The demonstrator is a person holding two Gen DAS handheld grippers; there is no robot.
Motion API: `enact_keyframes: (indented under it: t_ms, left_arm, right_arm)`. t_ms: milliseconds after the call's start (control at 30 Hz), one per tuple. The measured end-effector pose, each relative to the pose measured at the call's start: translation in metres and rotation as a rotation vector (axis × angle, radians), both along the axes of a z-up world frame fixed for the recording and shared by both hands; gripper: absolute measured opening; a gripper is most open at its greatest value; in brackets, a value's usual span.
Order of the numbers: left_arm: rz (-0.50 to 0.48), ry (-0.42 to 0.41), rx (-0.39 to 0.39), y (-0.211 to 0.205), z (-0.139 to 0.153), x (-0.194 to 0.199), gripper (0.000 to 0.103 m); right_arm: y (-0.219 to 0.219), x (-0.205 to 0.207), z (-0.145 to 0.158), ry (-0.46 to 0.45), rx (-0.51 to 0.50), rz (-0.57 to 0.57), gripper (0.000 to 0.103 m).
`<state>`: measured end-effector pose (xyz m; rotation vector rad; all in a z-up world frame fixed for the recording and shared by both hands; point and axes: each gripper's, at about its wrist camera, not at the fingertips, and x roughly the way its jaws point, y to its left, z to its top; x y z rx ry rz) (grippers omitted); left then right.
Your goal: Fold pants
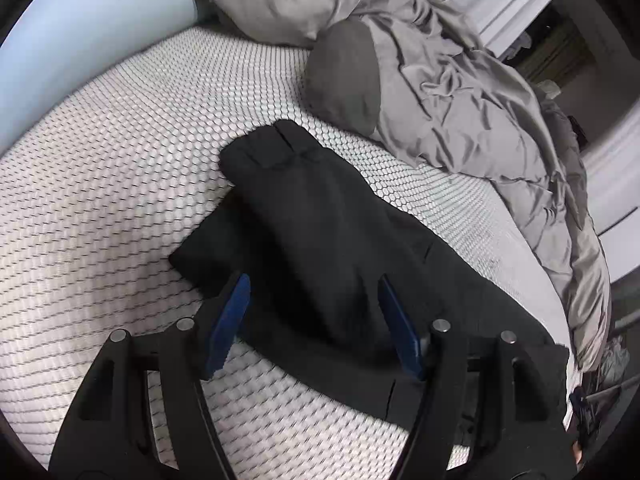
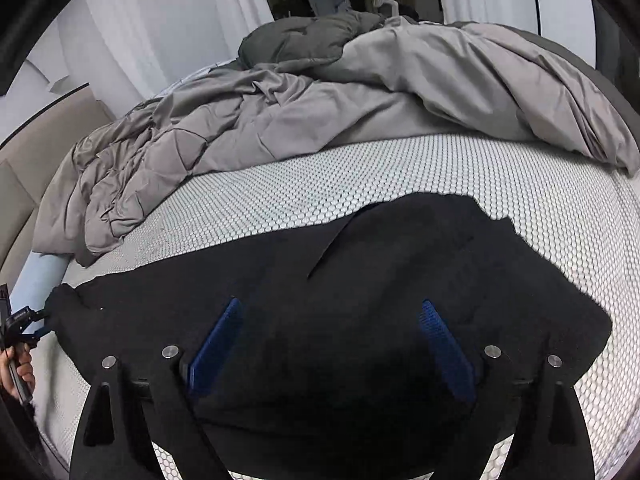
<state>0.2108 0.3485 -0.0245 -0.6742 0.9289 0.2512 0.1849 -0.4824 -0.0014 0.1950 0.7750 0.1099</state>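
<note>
Both grippers: hanging spread, gripping nothing.
Left gripper [image 1: 314, 284]: black pants [image 1: 320, 232] lying between fingers.
Right gripper [image 2: 330, 308]: hovering over pants.

My left gripper [image 1: 314, 284] tilted steeply downward, its blue pads [image 1: 228, 324] parted with nothing pinched between them, my right gripper [image 2: 330, 308] angled down too, jaws spread wide, my left hand [image 2: 18, 372] gripping its handle

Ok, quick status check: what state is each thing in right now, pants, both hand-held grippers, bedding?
Pants: black, partly folded, one layer doubled over, lying on the mattress.
Left hand-held gripper: open, over the pants, gripping nothing.
Right hand-held gripper: open wide, over the pants, gripping nothing.
Comforter: grey, rumpled, bunched beyond the pants.
</note>
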Motion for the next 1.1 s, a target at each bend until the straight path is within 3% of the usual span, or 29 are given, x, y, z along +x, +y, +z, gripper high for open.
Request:
enact_keyframes:
  t_ms: [33,100,200,367,500,567,633,667,733,833,933,1033,1100]
  left_arm:
    - [0.014,0.010,-0.017,0.000,-0.006,0.008,0.045]
    - [0.034,0.014,-0.072,0.000,-0.018,0.019,0.002]
    - [0.072,-0.045,-0.129,0.003,-0.014,0.025,0.000]
    - [0.095,-0.164,-0.216,0.016,0.029,0.045,0.000]
    - [0.151,-0.144,-0.153,0.021,0.053,0.094,0.000]
    - [0.209,-0.051,-0.066,0.025,0.050,0.122,0.006]
    - [0.188,0.078,0.052,0.022,0.038,0.150,0.028]
    - [0.162,0.103,0.071,0.020,0.033,0.157,0.045]
    - [0.121,0.075,0.049,0.018,0.028,0.155,0.052]
    - [0.065,0.030,0.032,0.016,0.031,0.121,0.061]
    - [0.023,-0.039,0.052,0.011,0.040,0.066,0.065]
    - [0.020,-0.123,-0.001,0.006,0.038,0.012,0.065]
    - [-0.032,-0.158,-0.038,-0.006,0.029,-0.001,0.065]
  right_arm:
    - [0.000,-0.002,0.000,0.003,0.018,-0.001,0.092]
    - [-0.003,-0.001,0.002,0.005,0.058,-0.008,0.092]
    - [-0.005,-0.001,0.003,0.019,0.040,-0.012,0.092]
    - [-0.002,0.019,-0.001,0.060,0.002,-0.016,0.092]
    - [-0.005,0.040,-0.009,0.093,0.016,-0.052,0.092]
    - [-0.006,0.046,-0.011,0.096,0.013,-0.066,0.092]
    - [-0.006,0.049,-0.013,0.100,0.008,-0.070,0.092]
    - [-0.006,0.048,-0.013,0.097,0.004,-0.068,0.092]
    - [-0.007,0.042,-0.013,0.088,-0.008,-0.059,0.092]
    - [-0.011,0.025,-0.010,0.053,-0.002,-0.048,0.092]
    - [-0.019,0.002,-0.010,0.012,0.044,-0.045,0.092]
    - [-0.026,-0.018,-0.013,-0.012,0.097,-0.048,0.092]
    - [-0.028,-0.028,-0.015,-0.019,0.119,-0.047,0.092]
